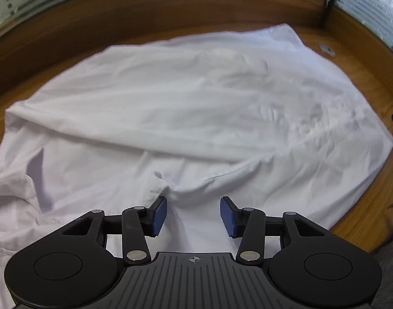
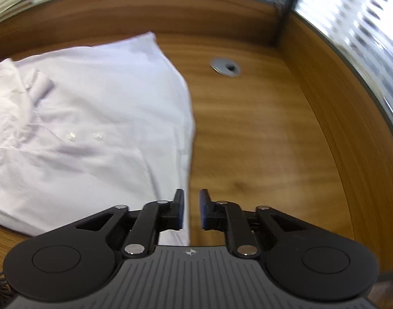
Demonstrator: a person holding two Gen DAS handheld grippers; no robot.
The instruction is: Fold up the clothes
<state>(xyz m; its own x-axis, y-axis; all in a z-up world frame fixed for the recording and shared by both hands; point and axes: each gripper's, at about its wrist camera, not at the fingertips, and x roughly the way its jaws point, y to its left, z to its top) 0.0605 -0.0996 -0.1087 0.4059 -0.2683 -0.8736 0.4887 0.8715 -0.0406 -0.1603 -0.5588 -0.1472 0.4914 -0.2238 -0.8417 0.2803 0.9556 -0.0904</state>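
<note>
wooden desk (image 2: 261, 139) under white shirt (image 1: 170, 108); left gripper (image 1: 194, 215) jaws released above cloth, right gripper (image 2: 191, 209) jaws narrowly parted, empty

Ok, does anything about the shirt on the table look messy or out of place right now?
Mostly tidy. The white shirt lies spread on the wooden table, but its collar end is rumpled, and wrinkles bunch by the left gripper. Nothing looks spilled or damaged.
</note>
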